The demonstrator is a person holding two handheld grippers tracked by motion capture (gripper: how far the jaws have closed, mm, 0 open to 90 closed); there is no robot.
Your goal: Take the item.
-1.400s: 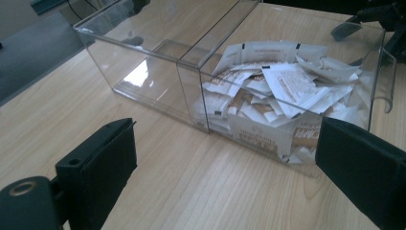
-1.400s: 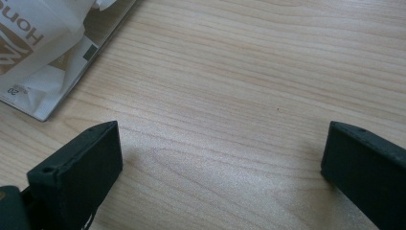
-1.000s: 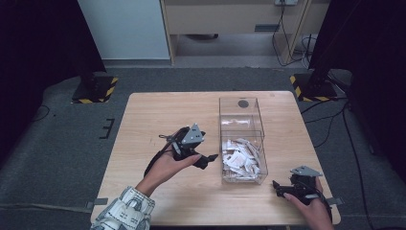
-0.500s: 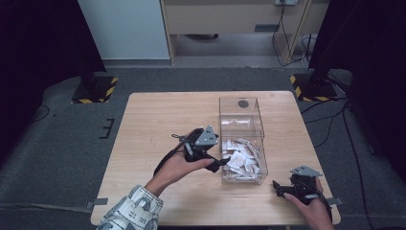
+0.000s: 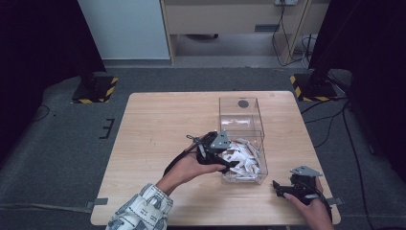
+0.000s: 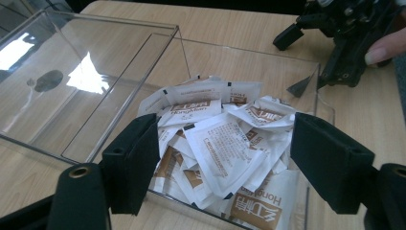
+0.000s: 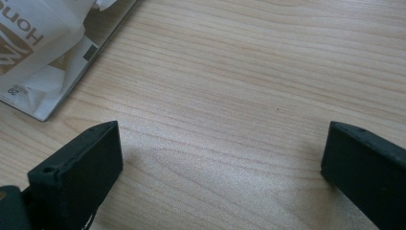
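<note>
A clear plastic box (image 5: 241, 113) with two compartments stands on the wooden table (image 5: 158, 124). Its near compartment holds a heap of white and brown sachets (image 5: 245, 158) (image 6: 215, 139); the far compartment is bare. My left gripper (image 5: 229, 163) (image 6: 222, 158) hangs open at the box's near left rim, its jaws spread over the sachets and holding nothing. My right gripper (image 5: 279, 188) (image 7: 220, 158) rests open low over bare wood at the table's front right, just right of the box corner (image 7: 43, 112). It also appears far off in the left gripper view (image 6: 335, 43).
The table's front edge lies close under the right hand (image 5: 313, 211). Bare wood stretches across the left half of the table. On the floor behind stand black stands with yellow-striped bases (image 5: 95, 91) (image 5: 311, 81) and cables.
My left gripper has moved right from the table's middle to the box's near compartment, over the sachets. The right gripper has stayed put.
</note>
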